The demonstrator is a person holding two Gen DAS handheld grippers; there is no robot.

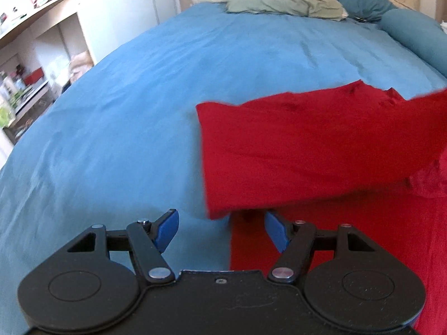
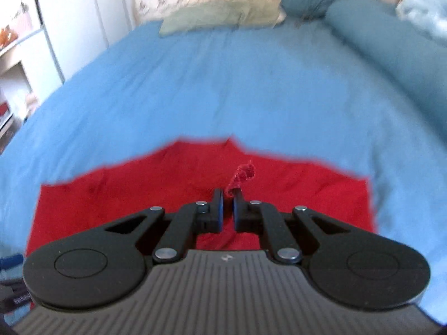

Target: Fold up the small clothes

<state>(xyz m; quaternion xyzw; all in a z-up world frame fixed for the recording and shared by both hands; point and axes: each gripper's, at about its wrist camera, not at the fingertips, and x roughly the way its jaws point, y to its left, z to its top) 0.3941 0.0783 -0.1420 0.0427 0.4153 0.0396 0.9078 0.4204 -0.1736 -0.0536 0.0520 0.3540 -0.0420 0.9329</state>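
Pinching a small bunched tuft of the red garment (image 2: 195, 195), the right hand-held gripper (image 2: 227, 209) had its jaws nearly together. Left hand-held gripper (image 1: 220, 229) was spread wide, holding nothing, at the garment's near-left edge. Garment lay on the blue bed (image 1: 125, 111), one flap folded over.

The black left gripper (image 1: 220, 230) has blue pads, silver pivot screws and round discs behind its fingers. The black right gripper (image 2: 226, 209) matches, with a ribbed grey housing behind.
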